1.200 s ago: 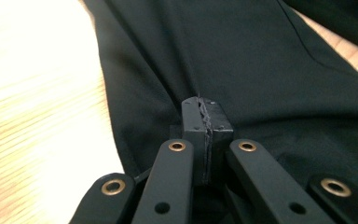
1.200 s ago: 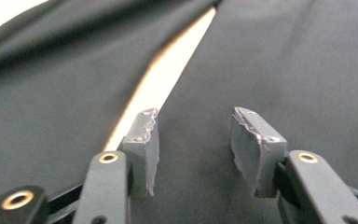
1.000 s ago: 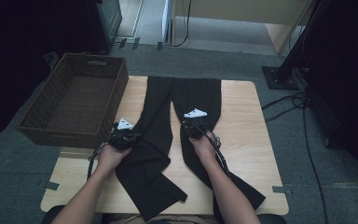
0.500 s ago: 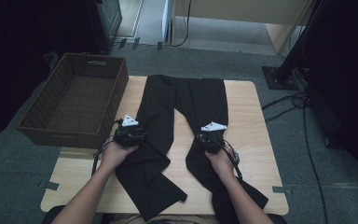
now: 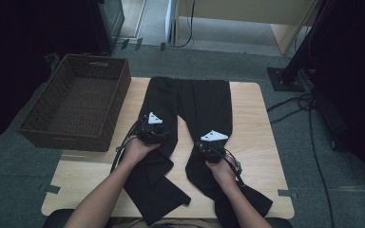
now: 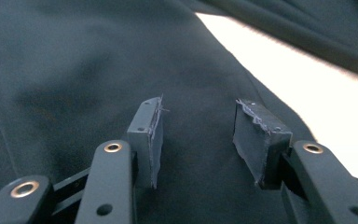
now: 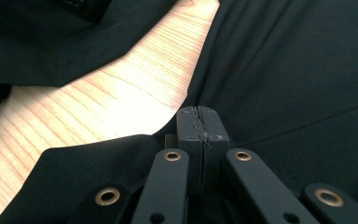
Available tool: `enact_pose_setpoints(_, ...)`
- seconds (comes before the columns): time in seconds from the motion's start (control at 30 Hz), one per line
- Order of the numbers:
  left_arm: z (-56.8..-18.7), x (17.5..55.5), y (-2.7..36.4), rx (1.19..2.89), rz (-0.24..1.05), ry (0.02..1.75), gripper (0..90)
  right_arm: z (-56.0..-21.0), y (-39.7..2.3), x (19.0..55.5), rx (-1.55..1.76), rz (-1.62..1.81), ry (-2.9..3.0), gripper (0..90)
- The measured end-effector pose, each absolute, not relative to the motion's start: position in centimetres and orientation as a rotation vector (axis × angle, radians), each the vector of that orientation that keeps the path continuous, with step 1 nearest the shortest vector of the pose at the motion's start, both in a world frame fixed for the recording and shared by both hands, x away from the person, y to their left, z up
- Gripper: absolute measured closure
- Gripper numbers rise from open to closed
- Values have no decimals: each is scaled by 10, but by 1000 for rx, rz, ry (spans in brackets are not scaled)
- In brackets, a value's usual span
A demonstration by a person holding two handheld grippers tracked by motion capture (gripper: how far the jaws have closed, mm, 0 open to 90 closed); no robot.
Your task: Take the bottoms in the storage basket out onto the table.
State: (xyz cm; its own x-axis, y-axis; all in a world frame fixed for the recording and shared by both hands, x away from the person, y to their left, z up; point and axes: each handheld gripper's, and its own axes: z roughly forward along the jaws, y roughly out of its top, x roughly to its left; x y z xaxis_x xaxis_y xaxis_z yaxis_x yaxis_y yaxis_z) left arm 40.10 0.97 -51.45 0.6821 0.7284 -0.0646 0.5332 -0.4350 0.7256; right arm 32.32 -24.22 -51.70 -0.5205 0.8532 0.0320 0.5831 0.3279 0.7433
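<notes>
A dark wicker basket (image 5: 76,107) stands at the left end of the bench (image 5: 254,123), apart from the black trousers (image 5: 204,102) spread flat along the middle, waistband away from the person and legs trailing over the near edge. The left gripper (image 5: 158,136) sits on the left trouser leg; its fingers (image 6: 150,135) have just been opening and now stand apart, cloth lying beneath them but nothing pinched between. The right gripper (image 5: 204,146) rests on the inner edge of the right leg with its fingers (image 7: 200,128) shut tight on a fold of that cloth.

The risk, as I judge it: with only the right side held, any pull would drag the trousers askew and bunch the left leg. That thin pinch at the hem edge could also slip free, and the overhanging legs may tug the garment off the bench.
</notes>
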Motion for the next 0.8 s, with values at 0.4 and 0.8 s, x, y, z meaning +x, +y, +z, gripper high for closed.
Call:
enact_pose_setpoints(0.4, -513, 395, 4, 2168, 285, 902, 900, -520, -242, 326, 1258, 1045, 2206, 897)
enact_pose_setpoints(0.8, -504, 346, 20, 2182, 231, 770, 900, -516, -249, 321, 1326, 1010, 2209, 899)
